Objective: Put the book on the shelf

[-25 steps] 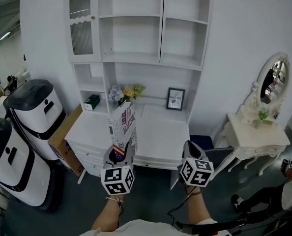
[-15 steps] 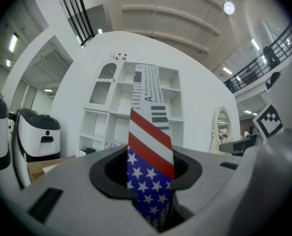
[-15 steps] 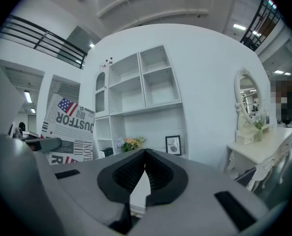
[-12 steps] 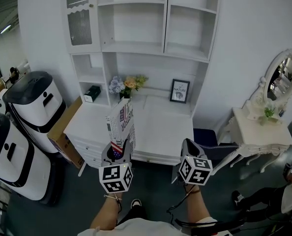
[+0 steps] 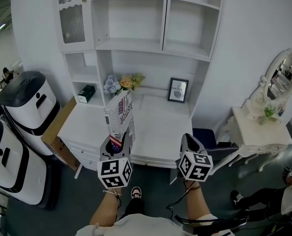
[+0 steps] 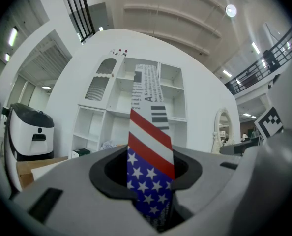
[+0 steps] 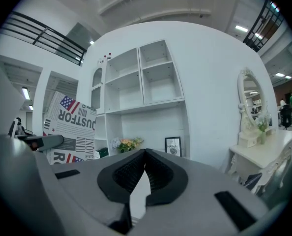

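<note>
The book, with a newsprint cover and a stars-and-stripes corner, stands upright in my left gripper, whose jaws are shut on its lower edge. In the left gripper view the book rises between the pads of the left gripper and hides the middle of the white shelf unit. My right gripper hovers beside it, level, shut and empty; its tips meet in the right gripper view, where the book shows at left. The shelf unit has bare compartments above the desk.
A white desk under the shelves carries flowers, a framed picture and a dark green box. Two white-and-black machines and a cardboard box stand left. A dressing table with mirror and a person's legs are right.
Both grippers have moved forward toward the desk with the book still gripped upright. The shelf unit looms a little larger and the book now sits further left over the desk.
</note>
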`<act>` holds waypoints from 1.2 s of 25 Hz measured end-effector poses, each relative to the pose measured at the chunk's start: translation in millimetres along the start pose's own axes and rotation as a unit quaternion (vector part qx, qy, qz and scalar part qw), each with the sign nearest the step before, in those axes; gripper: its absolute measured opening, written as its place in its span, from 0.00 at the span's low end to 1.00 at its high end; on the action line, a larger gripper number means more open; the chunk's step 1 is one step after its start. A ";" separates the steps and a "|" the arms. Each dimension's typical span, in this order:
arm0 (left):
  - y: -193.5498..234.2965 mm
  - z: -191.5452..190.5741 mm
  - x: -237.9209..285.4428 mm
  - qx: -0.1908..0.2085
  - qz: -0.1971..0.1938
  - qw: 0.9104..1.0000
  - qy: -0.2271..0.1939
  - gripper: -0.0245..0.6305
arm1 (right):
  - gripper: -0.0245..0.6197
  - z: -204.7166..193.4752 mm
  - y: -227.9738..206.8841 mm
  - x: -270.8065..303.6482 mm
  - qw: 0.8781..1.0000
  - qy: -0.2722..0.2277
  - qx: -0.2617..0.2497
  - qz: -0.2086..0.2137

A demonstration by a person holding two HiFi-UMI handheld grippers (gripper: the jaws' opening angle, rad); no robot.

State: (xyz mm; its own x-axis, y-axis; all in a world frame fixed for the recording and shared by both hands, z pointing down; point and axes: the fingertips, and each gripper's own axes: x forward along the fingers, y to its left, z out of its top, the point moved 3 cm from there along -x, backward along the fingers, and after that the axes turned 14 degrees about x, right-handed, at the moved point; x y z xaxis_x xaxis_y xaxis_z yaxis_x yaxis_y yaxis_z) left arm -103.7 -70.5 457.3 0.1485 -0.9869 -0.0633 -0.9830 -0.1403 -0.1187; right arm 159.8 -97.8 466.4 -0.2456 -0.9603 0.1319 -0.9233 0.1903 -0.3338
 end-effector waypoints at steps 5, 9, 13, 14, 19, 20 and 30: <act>10.8 -0.7 34.4 -0.003 -0.002 1.000 -0.007 0.28 | 0.07 6.9 0.6 36.1 1.000 0.001 -0.009 -0.002; 22.3 -3.6 68.0 -0.008 -0.010 1.000 -0.005 0.28 | 0.07 18.3 6.6 70.5 1.000 -0.003 -0.015 -0.002; 37.7 3.5 108.0 -0.008 -0.017 1.000 -0.010 0.28 | 0.07 33.4 11.9 108.5 1.000 -0.007 -0.017 -0.003; 40.6 5.3 118.0 -0.006 -0.018 1.000 -0.011 0.28 | 0.07 36.9 11.4 117.9 1.000 -0.008 -0.017 -0.005; 53.1 11.4 163.6 0.001 -0.024 1.000 -0.016 0.28 | 0.07 51.2 12.9 163.1 1.000 -0.011 -0.017 -0.007; 55.6 11.4 172.0 0.001 -0.026 1.000 -0.017 0.28 | 0.07 53.3 13.7 171.8 1.000 -0.013 -0.017 -0.007; 80.5 8.5 243.9 0.007 -0.035 0.999 -0.020 0.28 | 0.07 69.3 21.3 255.4 1.000 -0.017 -0.016 -0.006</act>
State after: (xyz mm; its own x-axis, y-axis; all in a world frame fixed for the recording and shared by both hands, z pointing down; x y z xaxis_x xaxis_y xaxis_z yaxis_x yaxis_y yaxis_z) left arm -145.7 -321.8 423.9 0.2222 -0.9705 -0.0942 -0.9683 -0.2083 -0.1377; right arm 97.9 -353.1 428.3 -0.2252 -0.9689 0.1025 -0.9352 0.1855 -0.3016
